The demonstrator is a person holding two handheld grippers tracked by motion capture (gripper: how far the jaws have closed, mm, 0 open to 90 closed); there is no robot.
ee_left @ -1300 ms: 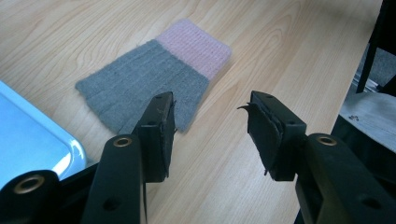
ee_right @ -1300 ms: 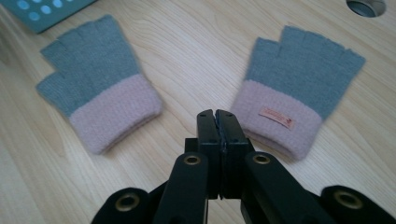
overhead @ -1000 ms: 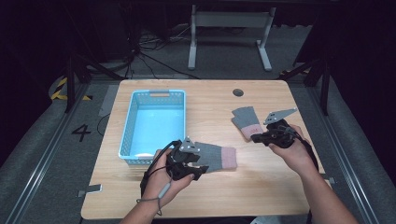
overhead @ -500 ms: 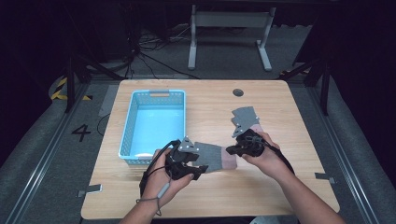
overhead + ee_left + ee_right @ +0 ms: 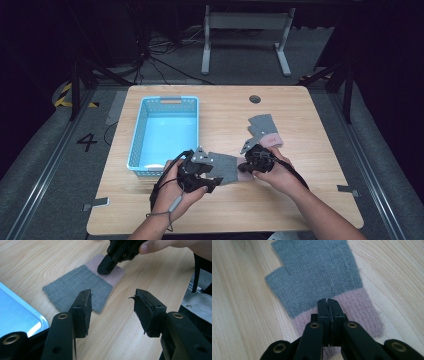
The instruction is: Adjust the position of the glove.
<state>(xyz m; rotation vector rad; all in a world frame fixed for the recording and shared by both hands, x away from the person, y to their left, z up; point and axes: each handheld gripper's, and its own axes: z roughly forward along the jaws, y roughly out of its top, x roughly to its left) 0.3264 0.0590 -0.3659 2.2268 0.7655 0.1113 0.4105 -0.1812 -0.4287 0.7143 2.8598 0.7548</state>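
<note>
Where closed tool (image 5: 328, 301) presses: glove cuff (image 5: 359, 311)

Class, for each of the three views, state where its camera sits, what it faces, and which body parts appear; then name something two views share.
High view: above the table, looking down; both forearms, hands.
Left gripper view: on the left gripper, facing the near glove; open jaws, a fingertip.
Right gripper view: on the right gripper, jaws closed over the glove's pink cuff.
Shared: that glove.

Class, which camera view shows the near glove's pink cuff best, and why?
The right gripper view: the pink cuff is close and sharp under the shut right gripper. The left gripper view shows it farther off, partly covered by that gripper; the high view shows a small sliver.
</note>
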